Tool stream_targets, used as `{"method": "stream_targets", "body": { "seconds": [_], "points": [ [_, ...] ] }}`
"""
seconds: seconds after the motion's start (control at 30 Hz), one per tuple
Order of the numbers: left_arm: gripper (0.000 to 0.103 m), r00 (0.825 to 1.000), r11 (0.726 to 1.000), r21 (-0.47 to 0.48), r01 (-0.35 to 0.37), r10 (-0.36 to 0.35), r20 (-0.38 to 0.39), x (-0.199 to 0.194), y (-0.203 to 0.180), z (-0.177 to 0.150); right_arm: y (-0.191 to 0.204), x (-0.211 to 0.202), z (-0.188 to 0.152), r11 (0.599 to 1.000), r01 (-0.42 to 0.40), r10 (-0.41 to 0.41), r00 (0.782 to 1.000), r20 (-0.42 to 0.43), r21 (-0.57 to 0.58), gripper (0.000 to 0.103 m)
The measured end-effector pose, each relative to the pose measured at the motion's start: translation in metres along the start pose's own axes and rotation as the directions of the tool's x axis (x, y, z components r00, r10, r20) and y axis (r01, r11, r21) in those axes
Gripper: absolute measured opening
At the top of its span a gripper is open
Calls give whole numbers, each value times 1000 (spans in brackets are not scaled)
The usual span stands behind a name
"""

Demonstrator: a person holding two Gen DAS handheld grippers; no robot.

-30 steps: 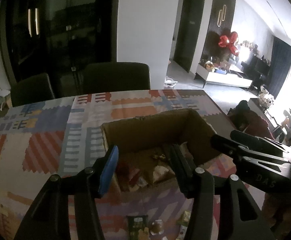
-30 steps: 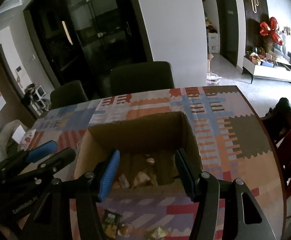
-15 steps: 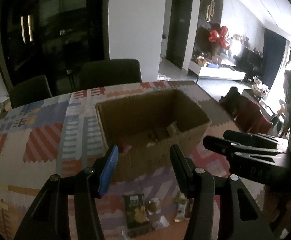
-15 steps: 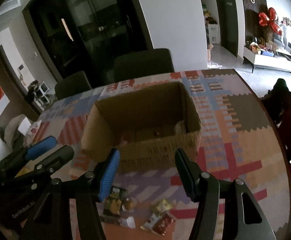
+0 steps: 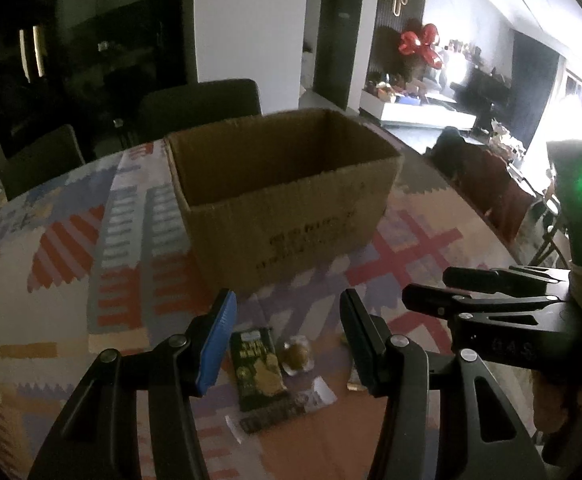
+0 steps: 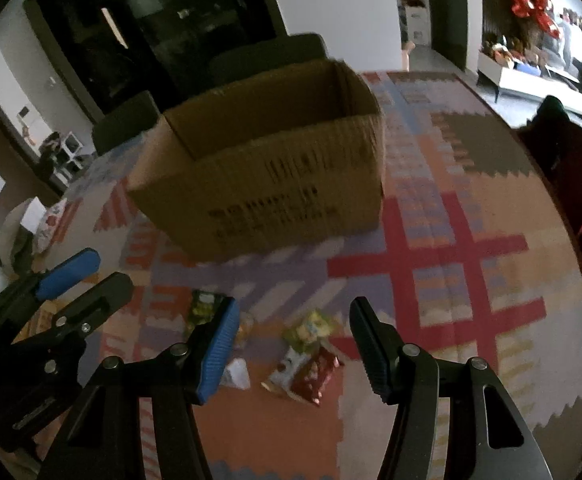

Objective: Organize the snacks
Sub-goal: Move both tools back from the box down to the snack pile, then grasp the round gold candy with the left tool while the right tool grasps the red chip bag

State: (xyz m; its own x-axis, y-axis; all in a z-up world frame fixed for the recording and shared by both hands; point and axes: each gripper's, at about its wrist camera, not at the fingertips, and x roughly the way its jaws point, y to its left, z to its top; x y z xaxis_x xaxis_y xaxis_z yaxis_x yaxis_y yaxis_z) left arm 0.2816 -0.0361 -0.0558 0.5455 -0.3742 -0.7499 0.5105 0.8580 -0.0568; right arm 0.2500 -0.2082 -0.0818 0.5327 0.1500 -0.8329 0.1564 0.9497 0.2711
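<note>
An open cardboard box point(image 5: 287, 196) point(image 6: 267, 184) stands on the patterned tablecloth point(image 5: 71, 264). In front of it lie loose snacks: a dark green packet point(image 5: 257, 364), a round wrapped snack point(image 5: 295, 354), a dark bar point(image 5: 275, 418), and in the right wrist view a yellow-green packet point(image 6: 311, 328) and a red packet point(image 6: 317, 374). My left gripper point(image 5: 289, 344) is open and empty above the green packet. My right gripper point(image 6: 291, 348) is open and empty above the yellow-green and red packets. Each gripper shows in the other's view, the right point(image 5: 471, 296) and the left point(image 6: 75, 280).
Dark chairs point(image 5: 199, 104) stand behind the table at the far edge. The table's right edge point(image 6: 571, 240) drops to a dark red seat point(image 6: 579, 168). A white pouch point(image 6: 237, 372) lies by the right gripper's blue finger.
Both grippers have pulled back from over the box and dropped toward the near table. The box's inside is now out of sight and the loose snacks lie between the fingers.
</note>
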Motion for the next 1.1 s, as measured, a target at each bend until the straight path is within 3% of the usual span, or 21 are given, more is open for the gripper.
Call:
{"method": "stream_targets", "body": {
  "seconds": [0.27, 0.43, 0.9, 1.1],
  "points": [
    [52, 998, 999, -10, 40, -41, -46, 18, 1, -32, -8, 20, -29, 999, 19, -16, 998, -68, 47, 58],
    [46, 997, 999, 25, 29, -28, -71, 29, -1, -46, -13, 33, -41, 997, 44, -38, 995, -96, 65, 58],
    [33, 991, 994, 78, 70, -61, -119, 70, -6, -62, -28, 54, -55, 989, 61, -44, 990, -131, 132, 58],
    [30, 988, 993, 92, 74, -61, -139, 87, -7, -63, -30, 62, -57, 987, 47, -25, 989, -145, 156, 51]
  ]
}}
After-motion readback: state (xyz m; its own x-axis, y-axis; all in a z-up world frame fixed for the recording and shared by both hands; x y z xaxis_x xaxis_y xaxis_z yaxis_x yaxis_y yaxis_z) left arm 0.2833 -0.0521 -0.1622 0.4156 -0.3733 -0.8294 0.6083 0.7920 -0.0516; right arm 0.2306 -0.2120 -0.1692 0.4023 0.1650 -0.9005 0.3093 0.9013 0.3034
